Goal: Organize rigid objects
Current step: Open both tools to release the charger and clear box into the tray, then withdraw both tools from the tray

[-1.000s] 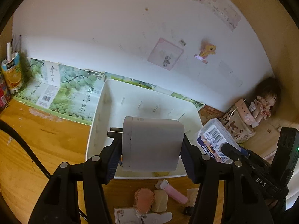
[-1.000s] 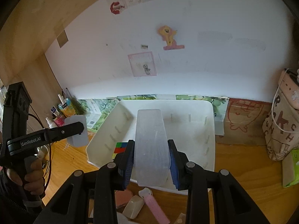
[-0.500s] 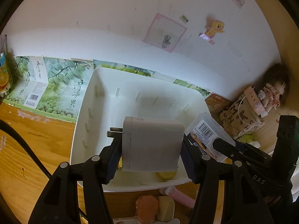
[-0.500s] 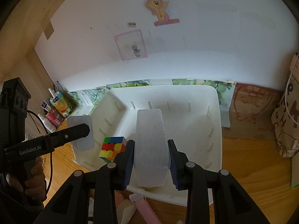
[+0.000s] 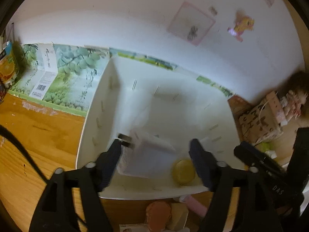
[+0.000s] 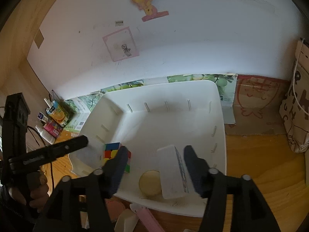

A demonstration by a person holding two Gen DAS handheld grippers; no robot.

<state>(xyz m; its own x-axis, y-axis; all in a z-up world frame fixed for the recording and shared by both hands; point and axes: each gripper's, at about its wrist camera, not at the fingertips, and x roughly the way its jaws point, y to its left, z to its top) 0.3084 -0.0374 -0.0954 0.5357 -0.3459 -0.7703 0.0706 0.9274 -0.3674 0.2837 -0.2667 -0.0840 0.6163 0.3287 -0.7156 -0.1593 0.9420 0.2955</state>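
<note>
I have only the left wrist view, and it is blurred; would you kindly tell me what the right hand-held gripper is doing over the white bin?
Observer: The right hand-held gripper has just been opening its jaws. A clear box lies in the white bin between them, and neither pad presses on it.
Operator: Thank you. Is there anything in the bin that my view hides?
Observer: Yes, a colour cube sits near the bin's left wall.
Operator: And where is the clear box relative to the yellow disc?
Observer: It lies just to the right of the yellow disc, near the bin's front wall.
</note>
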